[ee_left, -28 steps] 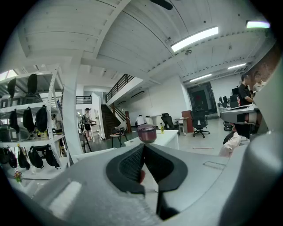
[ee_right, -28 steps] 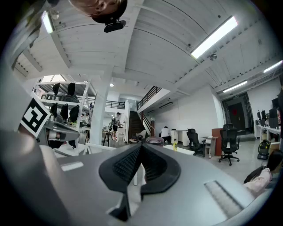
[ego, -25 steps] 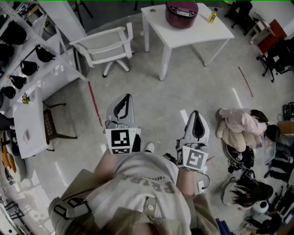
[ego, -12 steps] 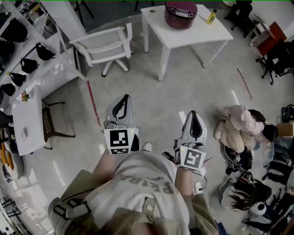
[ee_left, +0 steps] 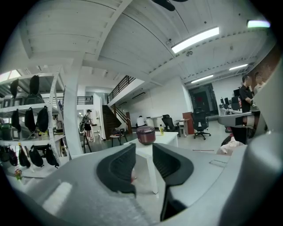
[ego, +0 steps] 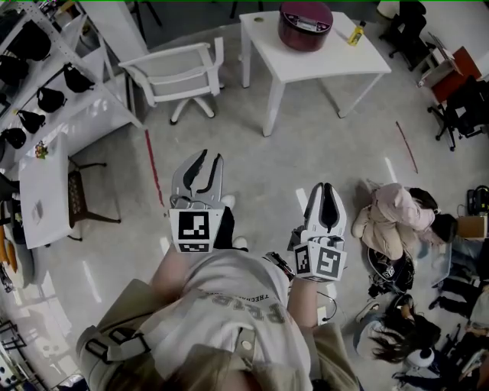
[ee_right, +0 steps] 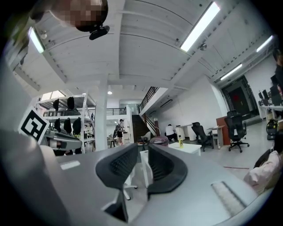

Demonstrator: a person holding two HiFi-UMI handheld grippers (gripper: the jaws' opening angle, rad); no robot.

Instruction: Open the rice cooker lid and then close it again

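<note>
Left tool (ego: 208, 157) jaws just cracked apart, empty; right tool (ego: 327, 186) together. Rice cooker (ego: 306, 24) on bench (ego: 336, 59) far off, untouched.

White table (ego: 321, 65), yellow bottle (ego: 355, 33) near its right corner, white chair (ego: 177, 76) left of table, shelving (ego: 46, 84) with dark bags, red floor line (ego: 153, 168), pink bundle (ego: 393, 221) on floor at right.

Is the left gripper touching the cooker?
Apart. The head view shows the left gripper, fingers just opening and empty, over the floor, the cooker far off on the table.
</note>
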